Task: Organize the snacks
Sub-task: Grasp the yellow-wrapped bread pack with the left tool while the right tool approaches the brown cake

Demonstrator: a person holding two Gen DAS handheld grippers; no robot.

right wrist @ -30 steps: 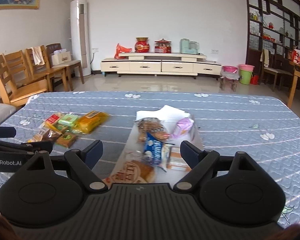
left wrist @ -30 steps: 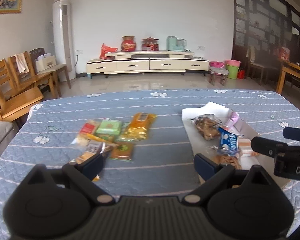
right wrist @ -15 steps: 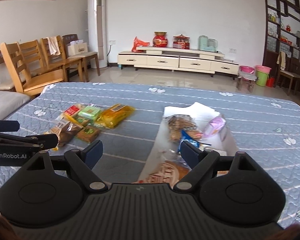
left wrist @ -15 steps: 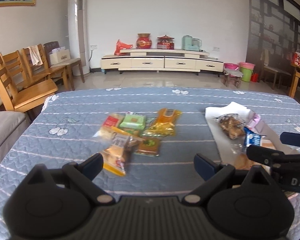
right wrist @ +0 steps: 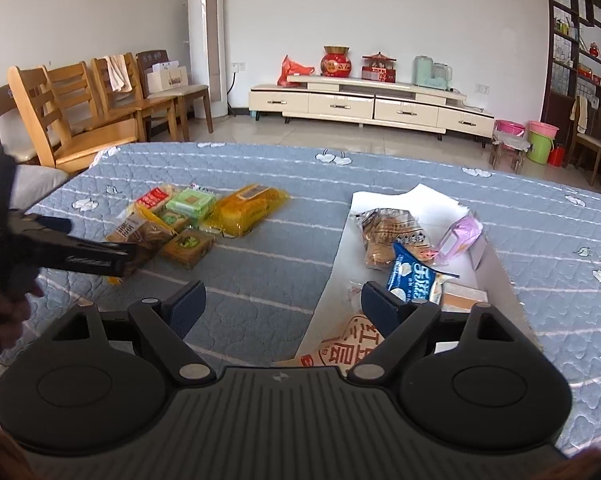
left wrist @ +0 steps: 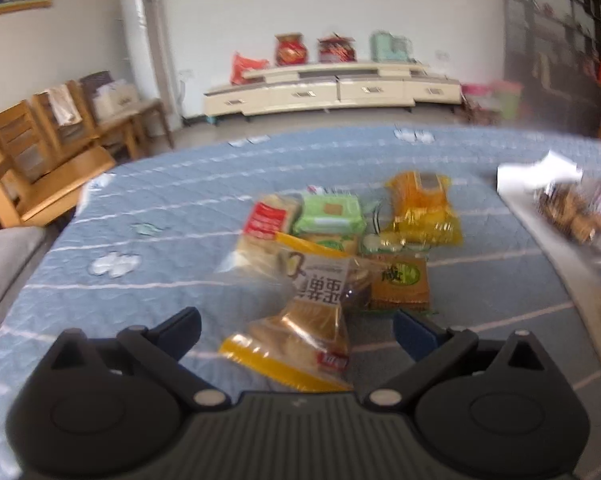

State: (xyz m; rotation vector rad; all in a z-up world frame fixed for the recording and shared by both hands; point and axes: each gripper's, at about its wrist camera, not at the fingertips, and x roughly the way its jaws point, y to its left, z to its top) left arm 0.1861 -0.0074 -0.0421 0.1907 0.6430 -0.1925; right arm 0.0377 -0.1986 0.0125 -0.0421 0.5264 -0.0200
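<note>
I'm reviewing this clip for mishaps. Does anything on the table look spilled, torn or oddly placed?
Nothing spilled or visibly torn. The loose snacks lie in an overlapping heap, while others sit in the white tray. The left tool is open over the nearest bread packet.

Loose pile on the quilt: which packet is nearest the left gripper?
The yellow-edged bread packet with the white Chinese-print label; it lies between the open left gripper's fingers, in front of the brown, green, red and orange packets.
</note>
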